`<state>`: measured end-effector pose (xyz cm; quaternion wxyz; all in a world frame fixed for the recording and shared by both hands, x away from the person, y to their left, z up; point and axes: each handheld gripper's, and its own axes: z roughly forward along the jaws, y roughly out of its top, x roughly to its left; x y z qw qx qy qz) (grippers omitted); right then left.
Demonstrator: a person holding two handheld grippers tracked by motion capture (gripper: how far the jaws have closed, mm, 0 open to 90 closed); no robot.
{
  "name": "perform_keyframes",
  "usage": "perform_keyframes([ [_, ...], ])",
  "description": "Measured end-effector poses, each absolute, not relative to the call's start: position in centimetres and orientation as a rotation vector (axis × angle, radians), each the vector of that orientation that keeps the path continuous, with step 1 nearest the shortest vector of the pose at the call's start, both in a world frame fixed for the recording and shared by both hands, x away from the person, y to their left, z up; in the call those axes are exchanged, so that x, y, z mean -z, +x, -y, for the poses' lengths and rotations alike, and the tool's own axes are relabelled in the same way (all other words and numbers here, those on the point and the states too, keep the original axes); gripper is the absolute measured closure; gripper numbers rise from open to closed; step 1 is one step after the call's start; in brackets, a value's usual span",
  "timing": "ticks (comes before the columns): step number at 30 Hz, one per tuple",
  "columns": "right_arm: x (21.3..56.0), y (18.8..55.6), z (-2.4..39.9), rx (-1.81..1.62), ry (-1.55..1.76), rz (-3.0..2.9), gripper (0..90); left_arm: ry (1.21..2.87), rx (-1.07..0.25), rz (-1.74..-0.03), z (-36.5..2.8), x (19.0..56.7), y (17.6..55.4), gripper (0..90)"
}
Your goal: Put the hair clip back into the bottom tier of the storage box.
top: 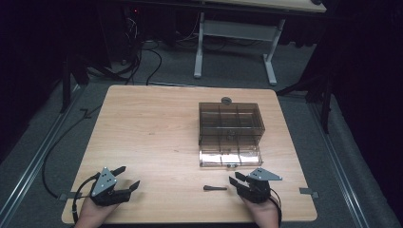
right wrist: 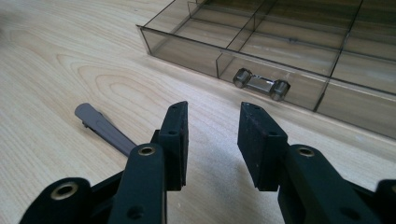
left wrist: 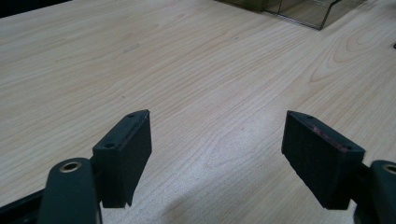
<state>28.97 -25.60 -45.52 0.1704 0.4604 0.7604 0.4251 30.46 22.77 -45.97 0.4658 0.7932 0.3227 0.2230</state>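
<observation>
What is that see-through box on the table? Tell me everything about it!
The box looks like smoky brown clear plastic, split by thin walls into small compartments. Its lower drawer is pulled out toward the person and looks empty. The drawer front has a small clear handle with two metal-looking knobs. It sits flat on the wooden table, right of the middle. Neither gripper touches it.
</observation>
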Motion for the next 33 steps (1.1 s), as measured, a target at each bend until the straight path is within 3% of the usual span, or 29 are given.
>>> perform_keyframes([
  [33,45.0,28.8,24.0,-1.171,1.226,-2.274,66.8,1.941,-0.540,-0.793,-22.9,46.0,30.5,24.7],
])
